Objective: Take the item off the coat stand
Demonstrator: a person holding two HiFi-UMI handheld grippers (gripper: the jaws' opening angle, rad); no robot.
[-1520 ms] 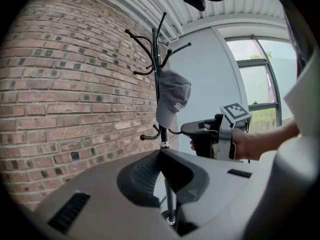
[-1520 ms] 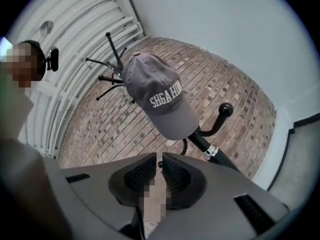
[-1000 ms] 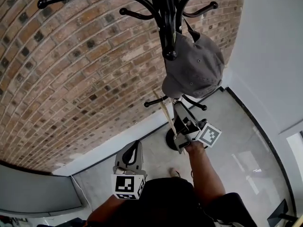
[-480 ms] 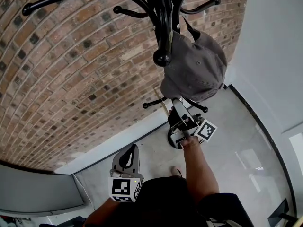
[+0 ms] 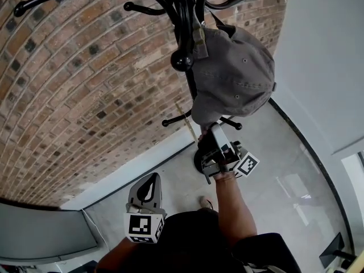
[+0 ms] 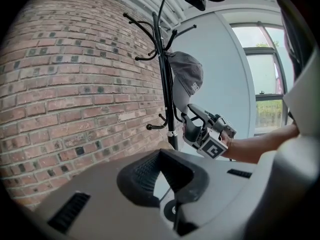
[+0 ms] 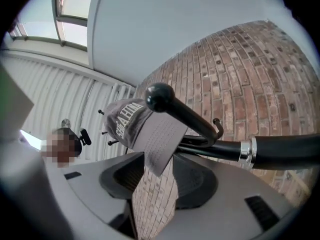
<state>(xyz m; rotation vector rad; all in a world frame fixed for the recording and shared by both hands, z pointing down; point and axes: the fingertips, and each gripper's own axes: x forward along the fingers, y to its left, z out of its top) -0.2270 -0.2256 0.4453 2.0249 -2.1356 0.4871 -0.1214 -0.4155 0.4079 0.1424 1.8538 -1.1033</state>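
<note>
Right gripper (image 7: 152,176), newly raised: parted jaws straddle cap brim (image 7: 160,139), unclamped, grip likely next; cap (image 5: 236,75) hangs on coat stand (image 5: 183,16); left gripper (image 6: 161,176) agape, empty.

Bright daylight, window (image 6: 265,79) blown out at right, heavy fisheye w/ black corners, pics sharp

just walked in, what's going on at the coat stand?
A person holding a gripper in each hand is going for the gray cap that hangs on the black coat stand by the brick wall. The right gripper is raised to the cap from below: its jaws are apart, with the tip of the brim dipping between them, not yet clamped. The left gripper is held low, open and empty. The cap is not off the stand yet.
</note>
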